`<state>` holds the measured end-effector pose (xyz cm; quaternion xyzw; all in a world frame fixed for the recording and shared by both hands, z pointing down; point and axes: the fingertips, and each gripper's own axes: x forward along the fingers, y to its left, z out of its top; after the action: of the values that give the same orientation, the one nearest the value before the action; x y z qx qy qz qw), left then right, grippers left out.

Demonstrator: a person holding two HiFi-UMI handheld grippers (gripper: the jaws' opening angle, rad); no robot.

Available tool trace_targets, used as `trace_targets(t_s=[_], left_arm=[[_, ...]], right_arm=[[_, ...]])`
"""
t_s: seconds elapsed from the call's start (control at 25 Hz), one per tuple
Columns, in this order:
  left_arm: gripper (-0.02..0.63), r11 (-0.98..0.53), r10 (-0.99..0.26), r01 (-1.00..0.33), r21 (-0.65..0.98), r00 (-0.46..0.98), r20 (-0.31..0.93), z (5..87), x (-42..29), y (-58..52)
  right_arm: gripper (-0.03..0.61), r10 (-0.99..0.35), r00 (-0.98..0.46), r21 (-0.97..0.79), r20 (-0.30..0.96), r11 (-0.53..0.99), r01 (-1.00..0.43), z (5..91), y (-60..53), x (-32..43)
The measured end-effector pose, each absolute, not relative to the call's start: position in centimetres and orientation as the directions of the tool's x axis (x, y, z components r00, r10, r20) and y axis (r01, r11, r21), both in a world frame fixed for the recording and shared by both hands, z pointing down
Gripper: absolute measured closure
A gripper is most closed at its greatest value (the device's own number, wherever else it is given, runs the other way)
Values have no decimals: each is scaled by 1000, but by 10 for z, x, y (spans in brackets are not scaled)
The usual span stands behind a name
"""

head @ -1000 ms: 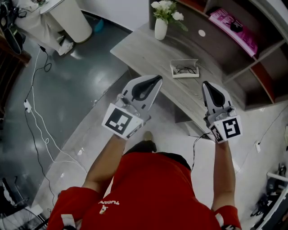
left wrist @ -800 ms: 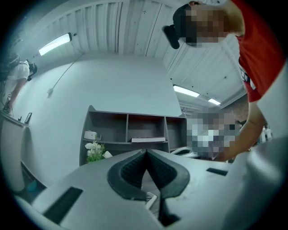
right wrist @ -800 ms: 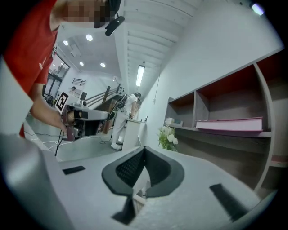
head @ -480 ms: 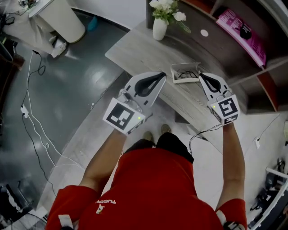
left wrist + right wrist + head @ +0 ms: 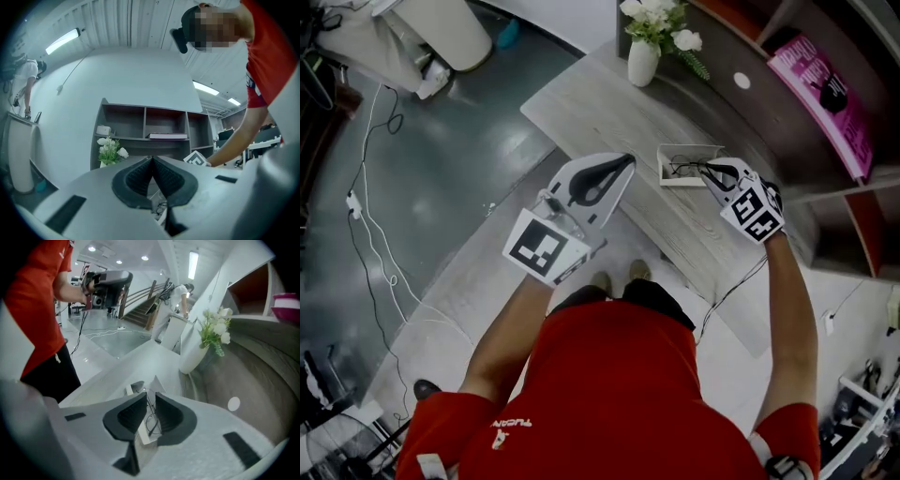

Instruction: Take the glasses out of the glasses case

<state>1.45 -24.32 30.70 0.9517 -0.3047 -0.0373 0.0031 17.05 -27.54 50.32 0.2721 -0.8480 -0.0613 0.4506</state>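
Observation:
An open white glasses case (image 5: 679, 165) lies on the grey wooden table (image 5: 600, 108), with thin black glasses (image 5: 684, 170) inside. My right gripper (image 5: 706, 170) tilts down over the case's right end. Its jaws are opening, and in the right gripper view the glasses (image 5: 152, 422) and the case (image 5: 142, 433) show through the gap of the right gripper (image 5: 149, 393), untouched by the pads. My left gripper (image 5: 623, 162) hovers level just left of the case, shut and empty. In the left gripper view the left gripper (image 5: 151, 159) hides most of the case (image 5: 160, 212).
A white vase of flowers (image 5: 642, 58) stands at the table's far end. Behind the table runs a dark shelf unit with a pink book (image 5: 825, 86) and a white disc (image 5: 742, 81). The table's front edge is by my legs; cables lie on the floor (image 5: 384, 234).
My right gripper has swung forward and down from above the table edge to the case, and its jaws have parted. The left gripper has shifted slightly toward the case.

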Motion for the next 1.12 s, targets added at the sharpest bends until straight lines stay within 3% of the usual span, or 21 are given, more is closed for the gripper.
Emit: trace_targets(t_s=[0.24, 0.64, 1.12], left_arm=[[603, -770, -638, -638, 25, 769, -22, 319, 16, -250], [603, -731, -680, -683, 10, 729, 71, 339, 21, -254], [603, -700, -707, -713, 34, 698, 113, 356, 11, -247]], right_arm=[[489, -385, -398, 307, 833, 919, -247, 540, -288, 177], [449, -283, -369, 258, 885, 959, -118, 574, -301, 174], [478, -185, -259, 186, 948, 982, -21, 602, -303, 172]])
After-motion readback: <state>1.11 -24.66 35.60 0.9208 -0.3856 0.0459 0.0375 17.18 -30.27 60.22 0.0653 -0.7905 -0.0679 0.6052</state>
